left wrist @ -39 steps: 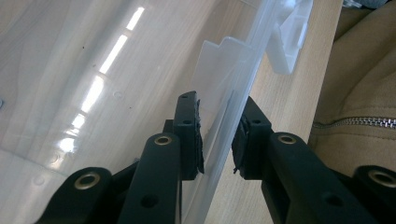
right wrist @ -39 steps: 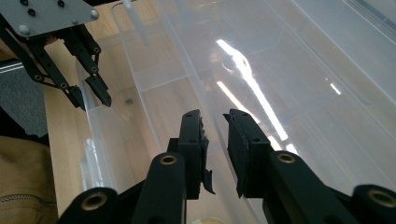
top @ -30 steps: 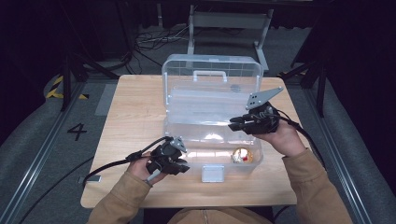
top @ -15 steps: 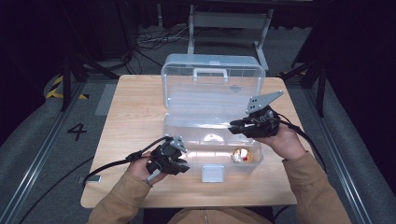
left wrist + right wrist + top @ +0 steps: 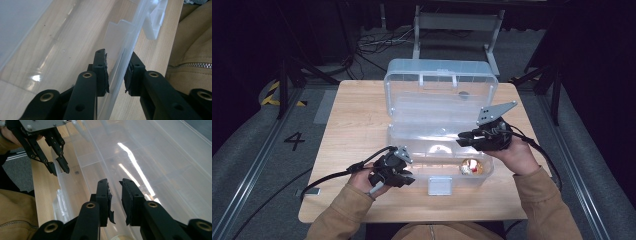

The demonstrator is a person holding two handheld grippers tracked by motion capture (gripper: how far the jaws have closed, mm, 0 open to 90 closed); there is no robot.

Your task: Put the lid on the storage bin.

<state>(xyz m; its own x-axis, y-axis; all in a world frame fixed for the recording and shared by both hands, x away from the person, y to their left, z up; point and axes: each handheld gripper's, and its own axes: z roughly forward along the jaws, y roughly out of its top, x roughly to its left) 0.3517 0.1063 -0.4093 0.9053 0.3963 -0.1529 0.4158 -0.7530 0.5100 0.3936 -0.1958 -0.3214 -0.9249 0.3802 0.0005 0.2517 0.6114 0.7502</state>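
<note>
A clear plastic box [image 5: 412, 145] stands open on the wooden table [image 5: 352, 115], its lid [image 5: 439, 82] upright at the back. My left gripper [image 5: 404, 177] straddles the front wall near the box's left corner. In the left gripper view the jaws [image 5: 117, 72] close on that clear wall [image 5: 130, 42], one inside and one outside. My right gripper [image 5: 462, 140] hovers over the right part of the box. Its jaws [image 5: 115, 192] stand a narrow gap apart, and a clear ridge runs into that gap. Whether the pads press on it is unclear. A small round yellow thing [image 5: 472, 166] lies in the front right corner.
The box's white latch [image 5: 439, 185] hangs at the front middle, close to the table's near edge. A metal frame [image 5: 457, 25] and cables sit on the floor behind the table. In the right gripper view the left gripper [image 5: 60, 166] is at the box's far end.
The right gripper has sunk a little toward the box. The left gripper and the box have not moved.
</note>
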